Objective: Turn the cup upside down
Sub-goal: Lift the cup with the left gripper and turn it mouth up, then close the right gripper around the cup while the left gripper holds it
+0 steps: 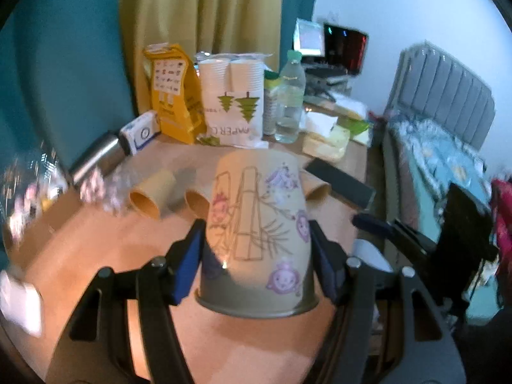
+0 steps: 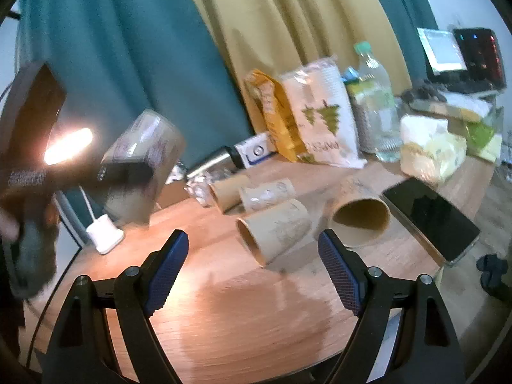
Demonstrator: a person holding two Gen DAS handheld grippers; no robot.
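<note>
My left gripper (image 1: 256, 249) is shut on a paper cup (image 1: 256, 224) printed with purple and pink cartoon figures. The cup is held mouth down, rim toward the camera, above the wooden table (image 1: 105, 256). The same cup (image 2: 144, 166) shows in the right wrist view at the left, tilted and lifted off the table in the left gripper's fingers. My right gripper (image 2: 252, 249) is open and empty above the table. Just beyond it several paper cups lie on their sides, the nearest two being one (image 2: 275, 233) straight ahead and one (image 2: 361, 217) to its right.
A black phone (image 2: 432, 217) lies at the right. At the back stand a bag of paper cups (image 2: 323, 108), a yellow pouch (image 2: 272, 112), a water bottle (image 2: 374, 102) and a steel flask (image 2: 211, 160). A white charger (image 2: 104, 233) sits at the table's left edge.
</note>
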